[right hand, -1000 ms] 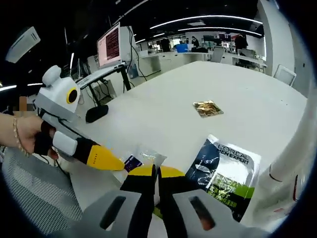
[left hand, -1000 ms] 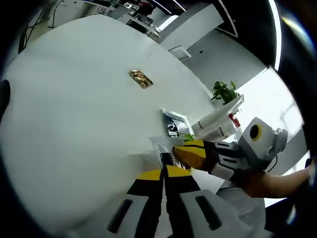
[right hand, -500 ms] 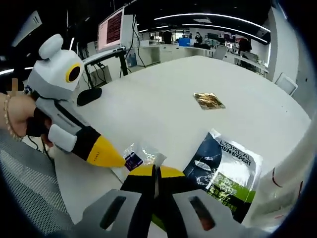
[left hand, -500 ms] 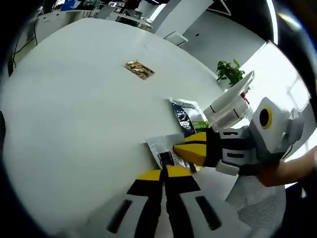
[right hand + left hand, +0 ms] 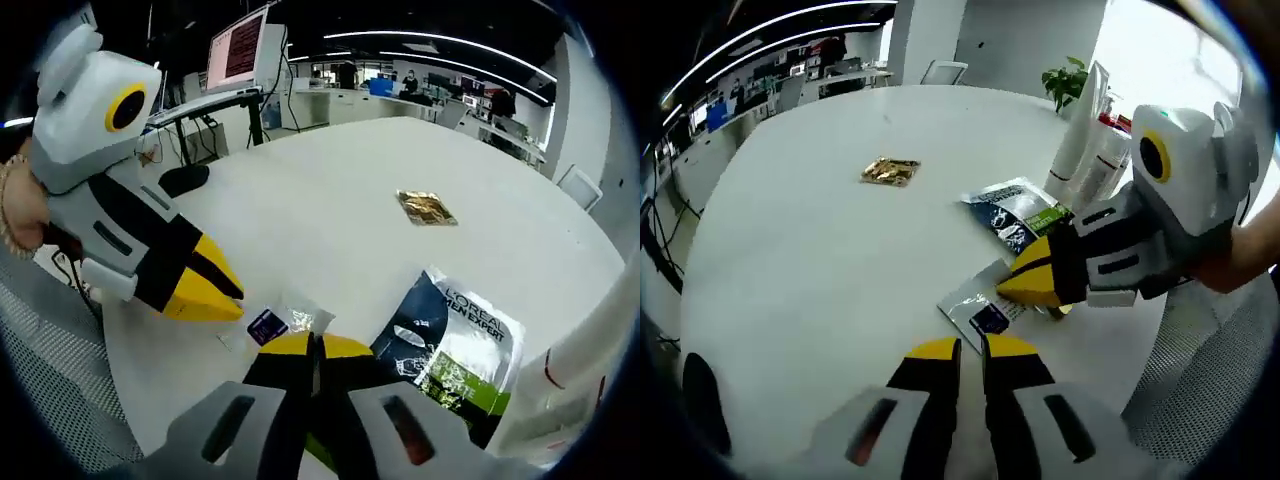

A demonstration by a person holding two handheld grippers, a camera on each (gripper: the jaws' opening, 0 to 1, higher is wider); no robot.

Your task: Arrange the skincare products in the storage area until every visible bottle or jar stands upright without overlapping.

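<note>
Since the earlier frames, the left tongs have let go of the clear sachet and drawn back from it; their tips now stand slightly apart and hold nothing.

Left gripper view: The clear sachet lies flat on the white surface, just ahead of the left tongs. The right tongs enter from the right with the yellow tips resting on or just over the sachet's far edge. A dark L'Oréal sachet lies flat beyond it, and a small gold packet lies well apart, farther out. Two white tubes stand upright near the surface's far edge.

Right gripper view: The right tongs appear closed with the tips together; whether they pinch the clear sachet just ahead of them cannot be told. The left tongs show a narrow gap, poised beside the sachet. The dark sachet lies to the right, and the gold packet lies beyond.

Task status: The tubes are upright. The three flat packets do not overlap. Whether anything else remains to be stood up cannot be told.
</note>
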